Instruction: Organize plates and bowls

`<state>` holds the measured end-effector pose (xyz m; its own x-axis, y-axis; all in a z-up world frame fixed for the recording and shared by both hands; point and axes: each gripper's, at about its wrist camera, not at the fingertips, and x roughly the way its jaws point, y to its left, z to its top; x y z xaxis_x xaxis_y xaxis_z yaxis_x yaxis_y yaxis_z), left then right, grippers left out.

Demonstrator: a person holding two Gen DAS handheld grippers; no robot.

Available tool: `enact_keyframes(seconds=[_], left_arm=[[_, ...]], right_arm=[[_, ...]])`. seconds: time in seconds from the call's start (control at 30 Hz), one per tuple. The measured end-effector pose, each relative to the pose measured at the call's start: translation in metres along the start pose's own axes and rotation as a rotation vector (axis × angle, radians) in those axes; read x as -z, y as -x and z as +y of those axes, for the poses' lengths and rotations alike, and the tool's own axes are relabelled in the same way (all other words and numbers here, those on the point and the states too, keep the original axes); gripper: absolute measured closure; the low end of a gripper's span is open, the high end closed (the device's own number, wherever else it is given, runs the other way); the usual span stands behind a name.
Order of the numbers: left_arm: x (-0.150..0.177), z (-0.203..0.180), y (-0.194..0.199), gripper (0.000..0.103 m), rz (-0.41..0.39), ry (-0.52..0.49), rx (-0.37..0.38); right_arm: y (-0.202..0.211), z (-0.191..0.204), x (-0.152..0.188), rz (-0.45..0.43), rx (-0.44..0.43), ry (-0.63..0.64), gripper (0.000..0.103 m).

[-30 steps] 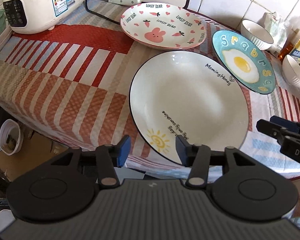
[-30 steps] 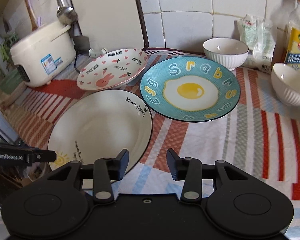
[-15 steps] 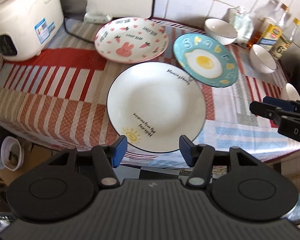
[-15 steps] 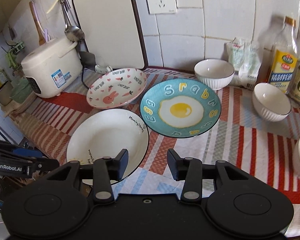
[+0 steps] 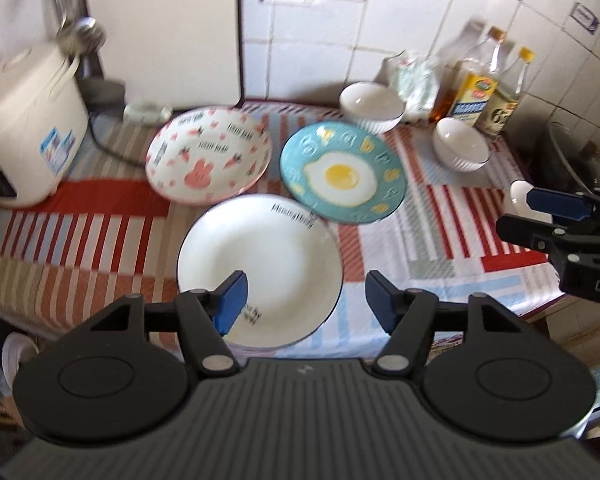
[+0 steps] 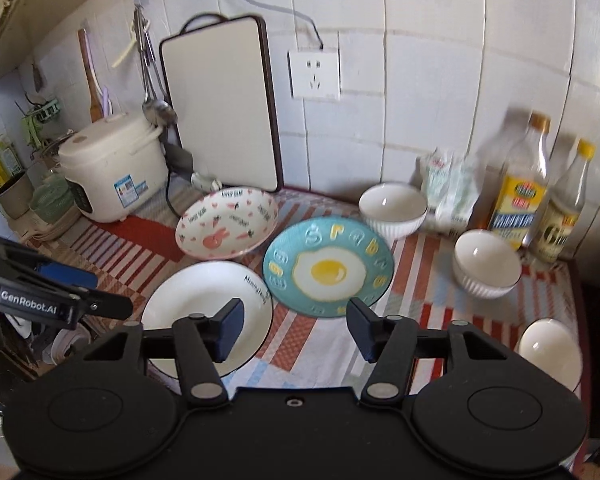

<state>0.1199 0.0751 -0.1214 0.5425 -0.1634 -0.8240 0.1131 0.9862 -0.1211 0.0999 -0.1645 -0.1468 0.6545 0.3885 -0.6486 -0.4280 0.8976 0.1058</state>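
Both claws hang above the near edge of the bench with nothing between their pads. The left claw (image 5: 304, 300) is released, and its jaws have just been opening; the right claw (image 6: 296, 326) is likewise released, its jaws also just opened wider. Neither touches any dish.

By the look of it, the sorting has not begun: every plate and bowl lies apart on the striped cloth (image 5: 80, 236). The step in hand seems to be the choice of a first piece. The next move calls for one claw to drop to a plate's rim and close on its edge, so the plate can be carried onto another.

Nearest, just beyond and below the left claw's pads, lies the white plate (image 5: 260, 260) with the black rim; seen from the right claw it sits ahead and to its left. Ahead of the right claw, a little farther, is the teal egg plate (image 6: 328, 268), its near rim just beside the white plate's. Beyond and left of that sits the pink rabbit plate (image 6: 228, 224), near both.

To the right claw's near right, one white bowl (image 6: 550, 350) rests by the bench edge. Farther on the right is a second bowl (image 6: 486, 264), and farthest a third bowl (image 6: 392, 208), close to the bottles (image 6: 520, 196) by the tiled wall. The rice cooker (image 6: 112, 168) stands far left.
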Motion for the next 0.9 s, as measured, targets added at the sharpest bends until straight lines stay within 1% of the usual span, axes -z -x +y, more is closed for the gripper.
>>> enact_keyframes(seconds=[0.1, 0.2, 0.3, 0.37, 0.43, 0.5, 0.6, 0.67, 0.73, 0.8, 0.9], left_arm=[[-0.015, -0.006, 0.002, 0.029, -0.015, -0.033, 0.012], [-0.032, -0.009, 0.002, 0.025, -0.030, -0.068, 0.024], [-0.049, -0.009, 0.000, 0.024, -0.049, -0.106, 0.038], [-0.061, -0.007, -0.005, 0.024, -0.055, -0.133, 0.044], [-0.074, -0.003, -0.012, 0.024, -0.059, -0.165, 0.052], [-0.085, 0.001, -0.022, 0.024, -0.056, -0.189, 0.065], [-0.102, 0.009, -0.039, 0.024, -0.048, -0.218, 0.085], [-0.112, 0.015, -0.052, 0.024, -0.053, -0.251, 0.066], [-0.123, 0.021, -0.066, 0.023, -0.055, -0.293, 0.068], [-0.134, 0.029, -0.081, 0.023, -0.042, -0.300, 0.090], [-0.149, 0.041, -0.109, 0.023, -0.008, -0.290, 0.160]], right_arm=[[0.009, -0.003, -0.007, -0.021, 0.009, 0.004, 0.040], [0.013, -0.006, -0.014, -0.043, 0.015, -0.006, 0.040], [0.015, -0.007, -0.024, -0.062, 0.028, -0.019, 0.039], [0.012, -0.008, -0.029, -0.075, 0.040, -0.034, 0.035], [0.008, -0.010, -0.034, -0.089, 0.060, -0.056, 0.033], [0.001, -0.011, -0.039, -0.094, 0.097, -0.073, 0.033], [-0.010, -0.013, -0.045, -0.091, 0.126, -0.104, 0.033], [-0.018, -0.015, -0.048, -0.088, 0.133, -0.127, 0.033], [-0.025, -0.014, -0.051, -0.088, 0.141, -0.143, 0.033], [-0.034, -0.015, -0.052, -0.093, 0.142, -0.163, 0.033], [-0.050, -0.017, -0.049, -0.082, 0.155, -0.223, 0.033]])
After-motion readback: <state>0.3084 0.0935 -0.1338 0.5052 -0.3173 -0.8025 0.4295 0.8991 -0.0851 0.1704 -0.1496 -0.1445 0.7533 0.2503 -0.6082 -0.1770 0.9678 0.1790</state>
